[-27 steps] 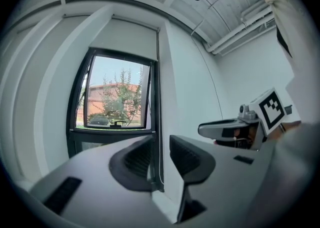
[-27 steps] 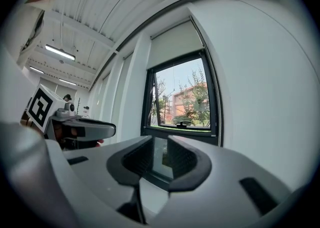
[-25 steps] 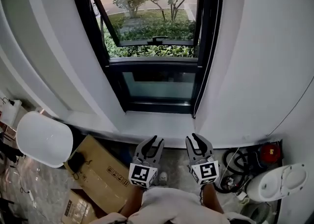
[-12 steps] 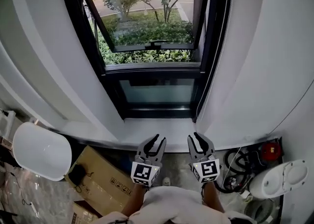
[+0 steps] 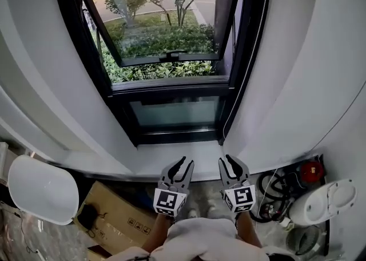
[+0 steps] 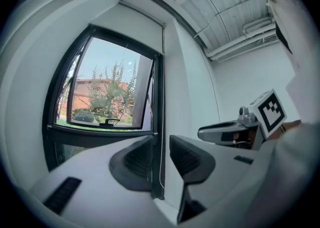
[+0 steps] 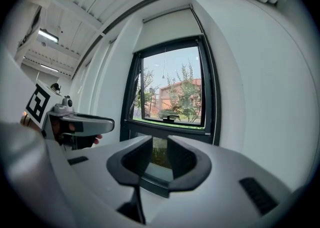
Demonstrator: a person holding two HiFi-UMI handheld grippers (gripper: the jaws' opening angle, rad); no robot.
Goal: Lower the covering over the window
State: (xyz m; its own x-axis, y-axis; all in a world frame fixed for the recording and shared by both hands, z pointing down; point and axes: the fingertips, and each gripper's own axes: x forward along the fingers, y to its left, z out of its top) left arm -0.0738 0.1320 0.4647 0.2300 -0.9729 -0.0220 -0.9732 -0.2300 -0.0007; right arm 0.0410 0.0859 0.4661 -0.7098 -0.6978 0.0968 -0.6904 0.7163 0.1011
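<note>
Left gripper (image 5: 187, 161): jaws apart with nothing held; it points level at the wall, low in front of the person.
Right gripper (image 5: 225, 159): jaws apart too, nothing gripped; it sits just beside the left one, at its 3 o'clock.
Sill (image 5: 171, 152): a bare white ledge just past both sets of fingertips, at 12 o'clock.
Pull cord (image 5: 229, 118): a thin pale line hanging against the window's right jamb with its long axis vertical. Its lower end lies at 12 o'clock from the right gripper and about 1 o'clock from the left.
Window (image 5: 166, 42): dark frame, with the upper sash tilted outward and its glass uncovered.
Roller blind (image 7: 167, 27): the covering, drawn up at the window's head, high at 12 o'clock and well apart from both grippers.
Nearer hand: the right, as I judge it, since the cord hangs on its side.
Deciding relation: the cord stands ahead and above the jaws, so the reach should go forward and up, with the jaws closing across a vertical line.
</note>
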